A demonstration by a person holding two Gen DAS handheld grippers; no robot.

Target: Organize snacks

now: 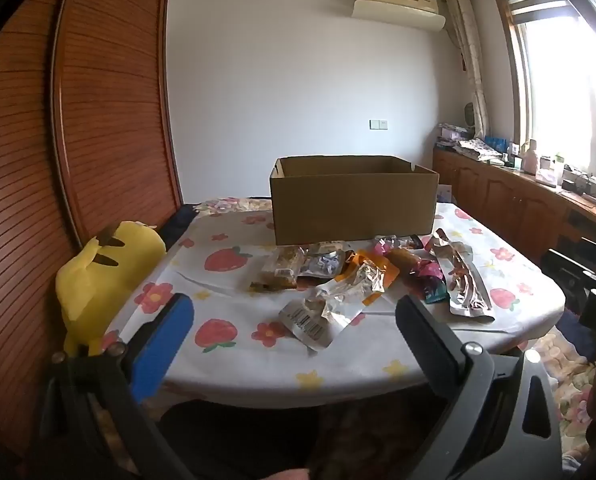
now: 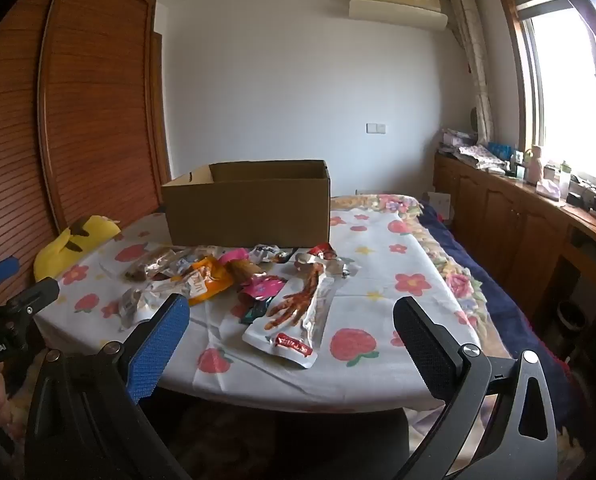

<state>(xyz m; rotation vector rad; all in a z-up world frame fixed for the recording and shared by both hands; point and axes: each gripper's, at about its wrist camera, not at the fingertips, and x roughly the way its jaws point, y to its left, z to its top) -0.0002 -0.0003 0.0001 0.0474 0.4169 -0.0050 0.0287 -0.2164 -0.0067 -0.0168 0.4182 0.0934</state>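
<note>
An open brown cardboard box (image 1: 352, 200) stands at the back of a table with a flower-and-strawberry cloth (image 1: 233, 320). It also shows in the right wrist view (image 2: 249, 208). Several snack packets lie in a loose pile in front of it: a silver pouch with a barcode (image 1: 318, 314), an orange packet (image 1: 374, 276), a clear pouch with chicken feet (image 2: 298, 312), a pink packet (image 2: 263, 286). My left gripper (image 1: 293, 316) is open and empty, held before the table's near edge. My right gripper (image 2: 291, 320) is open and empty, also short of the pile.
A yellow plush toy (image 1: 101, 276) leans at the table's left edge against a wooden slatted wardrobe (image 1: 109, 120). A low wooden cabinet with clutter (image 2: 518, 208) runs under the window at right. A bed with a floral cover (image 2: 450, 248) lies behind the table.
</note>
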